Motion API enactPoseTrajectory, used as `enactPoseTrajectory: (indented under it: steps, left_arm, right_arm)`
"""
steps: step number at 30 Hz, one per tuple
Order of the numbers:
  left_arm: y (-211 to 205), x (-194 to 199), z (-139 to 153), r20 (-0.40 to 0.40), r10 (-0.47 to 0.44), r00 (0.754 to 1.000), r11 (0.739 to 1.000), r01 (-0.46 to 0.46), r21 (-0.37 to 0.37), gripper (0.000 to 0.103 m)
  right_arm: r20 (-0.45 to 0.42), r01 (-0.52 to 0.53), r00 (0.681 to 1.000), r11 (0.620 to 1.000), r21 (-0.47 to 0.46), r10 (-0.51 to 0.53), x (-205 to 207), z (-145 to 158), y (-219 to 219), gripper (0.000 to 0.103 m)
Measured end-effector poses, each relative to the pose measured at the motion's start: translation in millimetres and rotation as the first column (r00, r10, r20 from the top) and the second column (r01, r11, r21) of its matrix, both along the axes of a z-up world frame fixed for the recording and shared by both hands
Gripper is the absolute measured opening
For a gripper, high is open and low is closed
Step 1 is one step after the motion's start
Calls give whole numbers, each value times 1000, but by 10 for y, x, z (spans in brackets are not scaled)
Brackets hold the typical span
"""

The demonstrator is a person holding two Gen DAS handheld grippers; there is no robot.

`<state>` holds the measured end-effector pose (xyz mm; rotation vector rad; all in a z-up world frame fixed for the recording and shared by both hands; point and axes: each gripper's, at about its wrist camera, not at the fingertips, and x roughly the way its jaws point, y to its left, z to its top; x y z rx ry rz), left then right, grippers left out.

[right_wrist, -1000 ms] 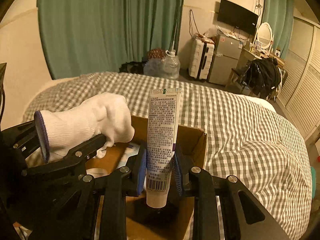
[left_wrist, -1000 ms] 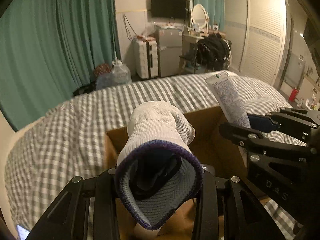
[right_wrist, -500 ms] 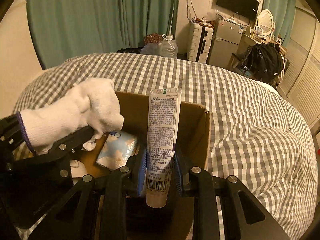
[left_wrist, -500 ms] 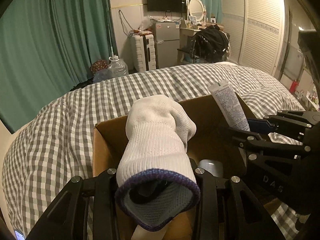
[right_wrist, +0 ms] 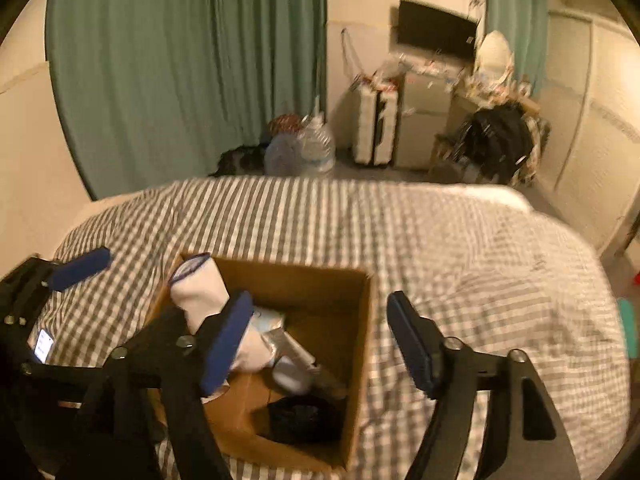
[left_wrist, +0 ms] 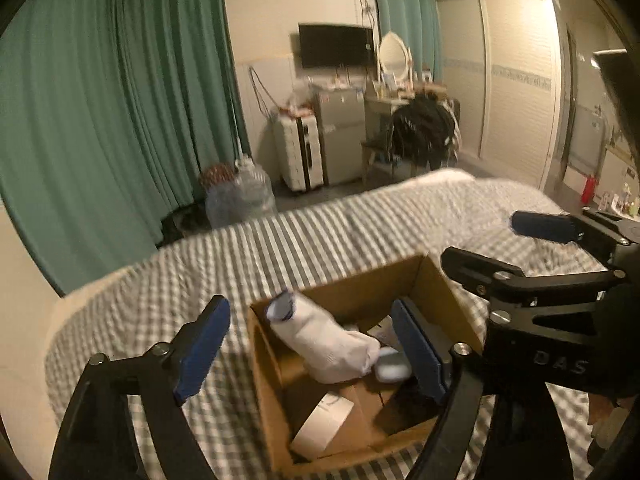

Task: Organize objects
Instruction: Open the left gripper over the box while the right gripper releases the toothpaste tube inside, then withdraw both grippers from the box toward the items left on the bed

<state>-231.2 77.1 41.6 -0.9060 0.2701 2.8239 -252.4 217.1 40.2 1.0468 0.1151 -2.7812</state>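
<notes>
An open cardboard box (left_wrist: 434, 280) (right_wrist: 362, 332) sits on the checked bed. A white glove with a purple cuff (left_wrist: 324, 342) (right_wrist: 200, 292) lies inside it, leaning on the left wall. The white tube (right_wrist: 296, 360) lies in the box beside a blue-white packet (right_wrist: 268, 320) and a dark object (right_wrist: 304, 416). My left gripper (left_wrist: 312, 352) is open and empty above the box. My right gripper (right_wrist: 320, 344) is open and empty above the box; it also shows in the left wrist view (left_wrist: 500, 240).
The grey-white checked bedspread (right_wrist: 460, 248) surrounds the box. A small lit device (right_wrist: 42, 346) lies on the bed left of the box. Beyond the bed are green curtains (left_wrist: 100, 120), water jugs (right_wrist: 300, 152), a suitcase (left_wrist: 296, 152) and a wardrobe (left_wrist: 520, 80).
Both grippers have opened and lifted back. The glove dropped from the left gripper into the box, and the tube dropped from the right gripper into the box.
</notes>
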Motion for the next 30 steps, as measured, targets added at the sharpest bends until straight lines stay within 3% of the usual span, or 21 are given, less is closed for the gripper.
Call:
enactPoseTrajectory:
  steps: [3,6,11,16,23,28,30]
  left_arm:
    - [-112,260,320,-36,17,999,999,-16,34,97]
    - [-181,533,652,-80,33,996,998,-29,56,101]
    - [-349,1092,1149,-173,45,984,995,-29,91,103]
    - [-469,1558,1435,-225,75,971,994,-55,96,103]
    - [-596,2120,1461,-261,48,964,998,-36,53,103]
    - [-739,2296,1157,-200,61,978,995,-45,83,103]
    - [-790,2304,924,-174,104,979,992,-91,85,103]
  right_arm:
    - [-77,19,997,1000,8,-18,280,401,7,92]
    - [-143,35,989,999,5,-34,573,778,8,96]
    - [-262,58,964,998,22,-50,1152,1369,8,99]
    - [-351,50,936,998,29,-37,1782,1788,48,101]
    - [-391,5,920,998,67,22,2528,1894,-24,101]
    - [-384,-30,922,997,74,56,2882,1581,-81,101]
    - [-357,-41,932,996,73,65,2936,1354,-96,101]
